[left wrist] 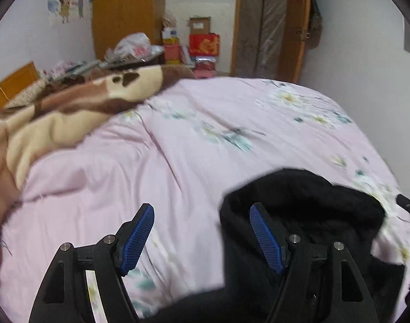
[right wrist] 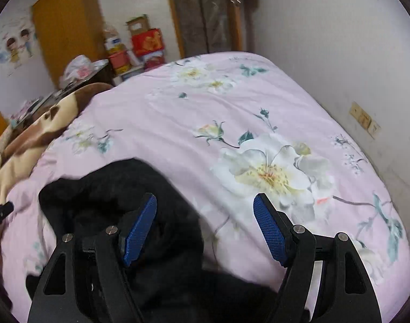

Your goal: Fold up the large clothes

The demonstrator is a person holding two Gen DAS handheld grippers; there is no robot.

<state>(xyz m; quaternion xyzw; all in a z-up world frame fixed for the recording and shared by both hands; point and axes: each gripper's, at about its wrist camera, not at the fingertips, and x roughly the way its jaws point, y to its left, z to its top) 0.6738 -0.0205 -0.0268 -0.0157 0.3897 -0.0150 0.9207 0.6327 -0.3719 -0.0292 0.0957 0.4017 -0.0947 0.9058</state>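
Observation:
A black garment (left wrist: 307, 215) lies bunched on the pink floral bedspread (left wrist: 178, 148). In the left wrist view it sits at the lower right, under my right finger. My left gripper (left wrist: 202, 231) is open and empty above the garment's left edge. In the right wrist view the black garment (right wrist: 118, 193) lies at the lower left, under my left finger. My right gripper (right wrist: 205, 226) is open and empty above the garment's right edge. The tip of the other gripper (right wrist: 0, 214) shows at the left edge.
A brown and cream blanket (left wrist: 56, 113) lies piled on the bed's left side. Beyond the bed stand a wooden wardrobe (left wrist: 127, 13), stacked red boxes (left wrist: 203, 44) and a door (left wrist: 267, 24). A white wall (right wrist: 353, 53) borders the bed on the right.

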